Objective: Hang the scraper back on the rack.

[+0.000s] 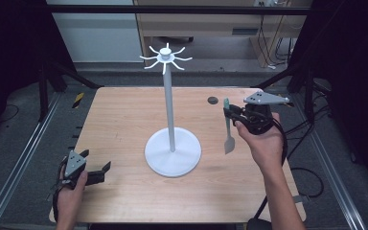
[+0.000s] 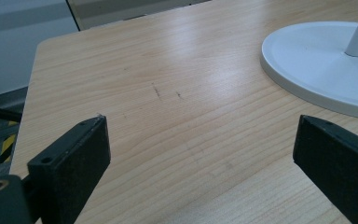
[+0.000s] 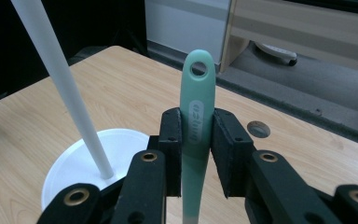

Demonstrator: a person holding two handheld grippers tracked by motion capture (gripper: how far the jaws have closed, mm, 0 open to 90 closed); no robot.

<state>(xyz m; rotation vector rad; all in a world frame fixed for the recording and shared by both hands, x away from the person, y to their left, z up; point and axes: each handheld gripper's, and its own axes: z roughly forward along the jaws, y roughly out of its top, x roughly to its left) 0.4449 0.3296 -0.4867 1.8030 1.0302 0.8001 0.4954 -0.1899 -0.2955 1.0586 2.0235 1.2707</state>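
Currently the right gripper [image 1: 231,114] is raised above the right part of the wooden table [image 1: 124,124], its jaws clamped on the handle of a pale green spatula [image 1: 228,132]. From the high view the spatula hangs upright — handle end with its hanging hole at the top, grey blade [image 1: 229,143] pointing down toward the table surface, off the wood as far as can be told. In the right gripper view the green handle [image 3: 197,116] sits squarely between the two black pads, both pressing on it, with the round hole [image 3: 198,69] standing clear above the pad tips.

White hook stand [image 1: 168,103]: round base [image 1: 172,152] near the table centre, thin pole upright, a ring of curved hooks [image 1: 166,58] at the top. Spatula is to the right of the pole, near but apart from it, and well below the hooks.

Left gripper [image 1: 98,173] rests low at the near left corner of the table, held in the left hand [image 1: 69,189]. Its jaws stand wide apart with nothing between them — bare wood between the pads in the left gripper view, base rim [image 2: 307,70] at upper right.

A small dark round hole [image 1: 212,100] shows in the tabletop, behind the spatula.
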